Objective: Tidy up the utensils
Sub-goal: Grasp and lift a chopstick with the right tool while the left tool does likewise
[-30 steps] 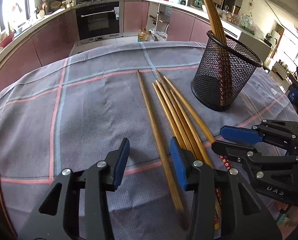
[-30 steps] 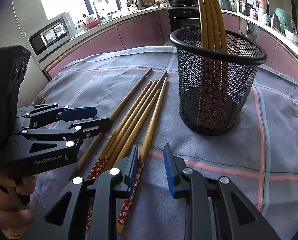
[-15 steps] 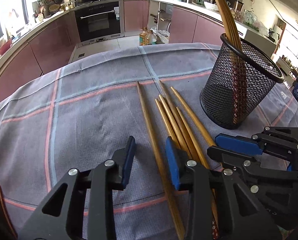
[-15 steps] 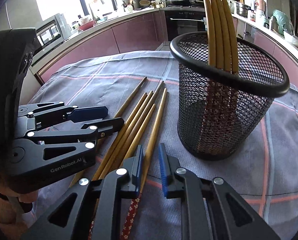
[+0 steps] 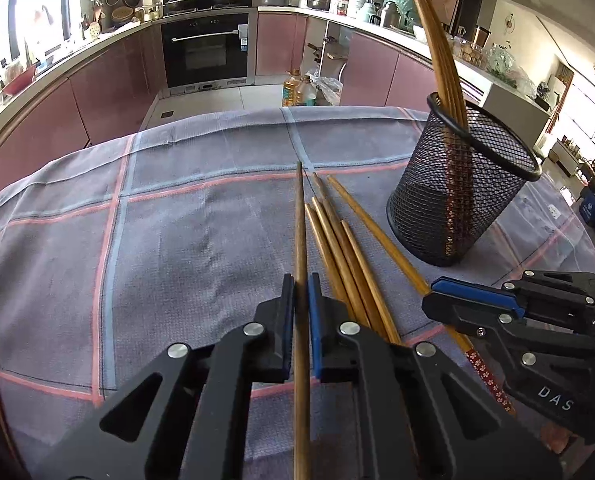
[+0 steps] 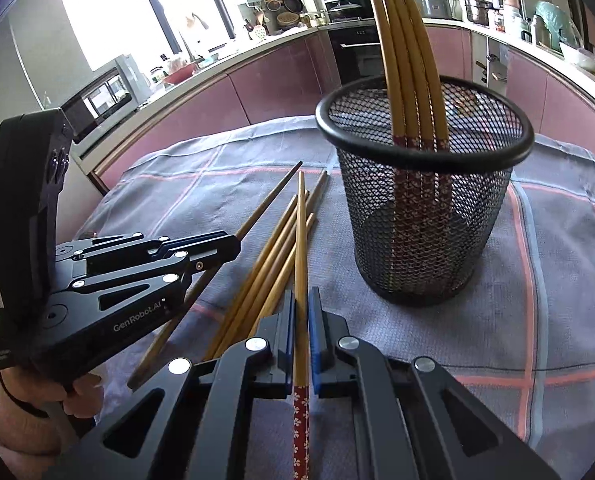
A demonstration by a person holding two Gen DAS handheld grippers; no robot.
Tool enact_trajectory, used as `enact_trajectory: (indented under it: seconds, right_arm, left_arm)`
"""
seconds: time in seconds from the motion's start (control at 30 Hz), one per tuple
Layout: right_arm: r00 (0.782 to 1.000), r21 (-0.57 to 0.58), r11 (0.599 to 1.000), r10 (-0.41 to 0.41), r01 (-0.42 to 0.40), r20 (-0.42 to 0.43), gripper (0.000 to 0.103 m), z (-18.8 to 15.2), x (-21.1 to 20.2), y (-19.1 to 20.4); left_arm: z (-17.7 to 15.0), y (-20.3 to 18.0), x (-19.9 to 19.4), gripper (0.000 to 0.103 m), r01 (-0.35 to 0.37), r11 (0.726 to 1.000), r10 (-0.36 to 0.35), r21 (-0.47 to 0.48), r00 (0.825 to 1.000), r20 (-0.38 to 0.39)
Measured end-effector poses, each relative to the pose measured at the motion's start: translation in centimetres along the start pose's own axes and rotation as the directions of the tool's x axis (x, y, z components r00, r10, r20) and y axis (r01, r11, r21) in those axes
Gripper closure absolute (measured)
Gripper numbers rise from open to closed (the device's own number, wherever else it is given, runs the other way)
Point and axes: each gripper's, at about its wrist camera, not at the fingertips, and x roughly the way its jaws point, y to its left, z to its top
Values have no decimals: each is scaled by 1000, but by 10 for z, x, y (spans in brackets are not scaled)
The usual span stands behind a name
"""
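Two chopsticks are gripped, one in each gripper. The left gripper (image 5: 302, 280) is clamped on a dark chopstick (image 5: 300, 224) that lies at the left of the group on the cloth (image 5: 177, 240). The right gripper (image 6: 302, 300) is clamped on a lighter chopstick (image 6: 301, 232) with a red flowered end, at the right of the group. Between them some loose chopsticks (image 5: 345, 252) rest on the cloth, close together. Just to the right and farther away stands a black mesh cup (image 6: 429, 216), upright, with four chopsticks (image 6: 401, 52) leaning inside. A hand (image 6: 37, 412) holds the left gripper. Kitchen cabinets (image 5: 109, 92) are far behind.
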Motion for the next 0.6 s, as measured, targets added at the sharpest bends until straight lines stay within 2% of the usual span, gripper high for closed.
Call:
enact_trajectory:
  seconds: [0.1, 0.37, 0.6]
  right_arm:
    - [999, -20, 999, 36, -36, 27, 97, -1, -11, 2]
    - [992, -77, 995, 70, -62, 103, 97, 0, -46, 8]
    - [979, -62, 995, 92, -82, 181, 97, 3, -75, 2]
  left_arm:
    - [-2, 1, -12, 95, 27, 1000, -27, -4, 1000, 13]
    - [-2, 5, -51, 95, 133, 991, -132, -5, 989, 62]
    - [4, 11, -96, 95, 245, 970, -243, 1, 962, 126]
